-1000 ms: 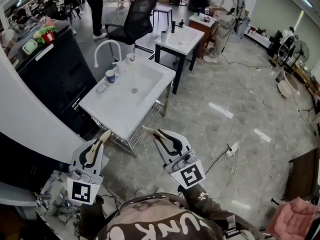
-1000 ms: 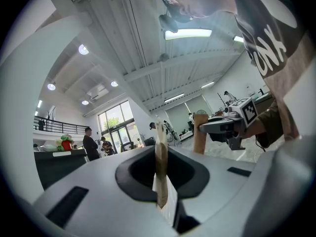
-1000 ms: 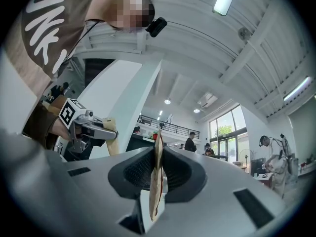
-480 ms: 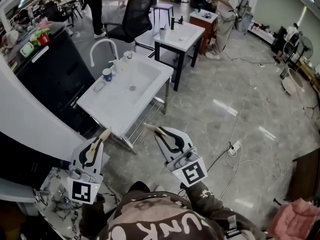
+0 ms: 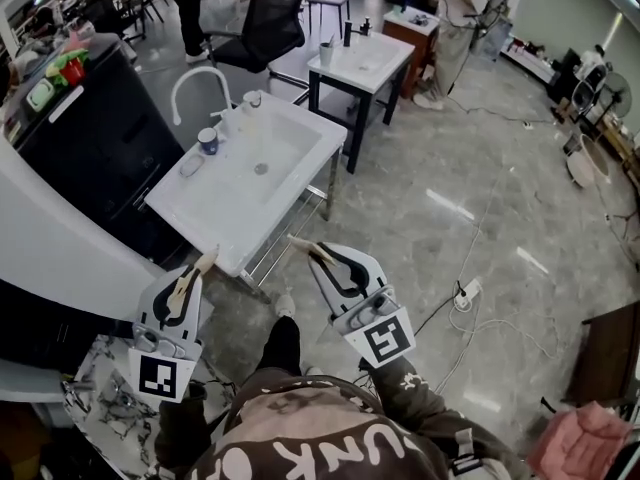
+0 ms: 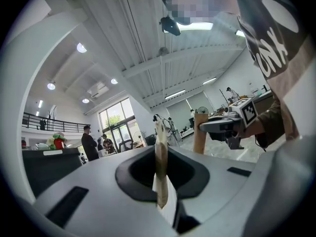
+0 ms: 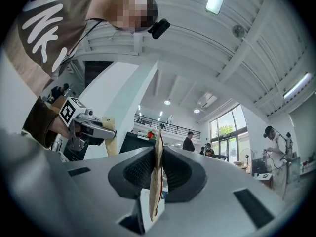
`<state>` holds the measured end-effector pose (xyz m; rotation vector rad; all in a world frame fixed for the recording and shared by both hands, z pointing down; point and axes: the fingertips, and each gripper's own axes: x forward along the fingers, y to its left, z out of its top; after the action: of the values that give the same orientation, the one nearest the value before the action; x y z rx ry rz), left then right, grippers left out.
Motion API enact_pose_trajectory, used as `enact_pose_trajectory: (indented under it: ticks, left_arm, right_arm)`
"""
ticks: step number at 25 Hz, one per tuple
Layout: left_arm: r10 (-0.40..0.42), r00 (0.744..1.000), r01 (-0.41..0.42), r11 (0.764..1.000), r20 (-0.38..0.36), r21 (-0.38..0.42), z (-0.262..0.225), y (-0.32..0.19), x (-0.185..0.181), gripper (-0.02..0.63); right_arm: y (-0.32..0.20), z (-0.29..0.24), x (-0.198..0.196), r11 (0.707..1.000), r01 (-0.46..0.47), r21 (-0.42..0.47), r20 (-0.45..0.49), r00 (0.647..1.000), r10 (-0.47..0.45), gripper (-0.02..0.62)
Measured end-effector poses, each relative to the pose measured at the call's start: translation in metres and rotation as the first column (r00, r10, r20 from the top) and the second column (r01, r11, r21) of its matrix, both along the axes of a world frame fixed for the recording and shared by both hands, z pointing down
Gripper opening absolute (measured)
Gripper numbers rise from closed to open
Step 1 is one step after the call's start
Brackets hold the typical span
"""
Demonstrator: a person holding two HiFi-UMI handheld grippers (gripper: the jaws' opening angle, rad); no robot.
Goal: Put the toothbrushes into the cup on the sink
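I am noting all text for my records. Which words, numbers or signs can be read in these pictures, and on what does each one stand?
"UNK": large white letters on the person's brown shirt, head view; the letters beside them are folded or cut off.
Marker cubes of the left gripper and right gripper: black-and-white square patterns only, no letters.
Blue cup on the sink: any print is too small to read.

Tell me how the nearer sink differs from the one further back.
The nearer sink has a tall white arched tap; the farther sink has a short black tap. The nearer sink stands on a silvery frame, the farther sink on black legs. A blue cup sits on the nearer sink, a grey cup on the farther sink. Both are white and rectangular.
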<state>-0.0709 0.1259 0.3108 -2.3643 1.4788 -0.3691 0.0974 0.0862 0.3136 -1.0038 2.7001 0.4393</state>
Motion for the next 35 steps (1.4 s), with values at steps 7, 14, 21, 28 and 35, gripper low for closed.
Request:
enact_pose_trajectory:
  ticks: [7, 14, 21, 28, 35]
  left_arm:
    - [0.006, 0.999, -0.007, 1.0, -0.031, -0.025, 0.027, -0.085, -0.023, 0.031]
    - [-0.005, 0.997, -0.001, 0.997, -0.075, -0.08, 0.053, -0.212, -0.068, 0.031]
    - [-0.019, 0.997, 0.01, 0.993, -0.081, -0.115, 0.06, -0.314, -0.114, 0.031]
    - [-0.048, 0.993, 0.03, 0.985, -0.107, -0.172, 0.078, -0.358, -0.143, 0.031]
    - [-0.075, 0.99, 0.049, 0.976, -0.115, -0.214, 0.099, -0.391, -0.164, 0.031]
  right_arm:
    - [-0.088, 0.021, -0.028, 1.0, 0.006, -0.018, -0.037, 0.999, -0.007, 0.061]
    - [-0.239, 0.043, -0.089, 0.999, 0.026, -0.03, -0.092, 0.995, -0.029, 0.061]
    - [-0.404, 0.05, -0.154, 0.999, 0.031, -0.036, -0.141, 0.989, -0.036, 0.061]
    - [-0.538, 0.059, -0.209, 0.999, 0.004, -0.033, -0.169, 0.986, -0.01, 0.061]
    - [-0.638, 0.104, -0.249, 0.997, -0.005, -0.073, -0.212, 0.977, -0.011, 0.061]
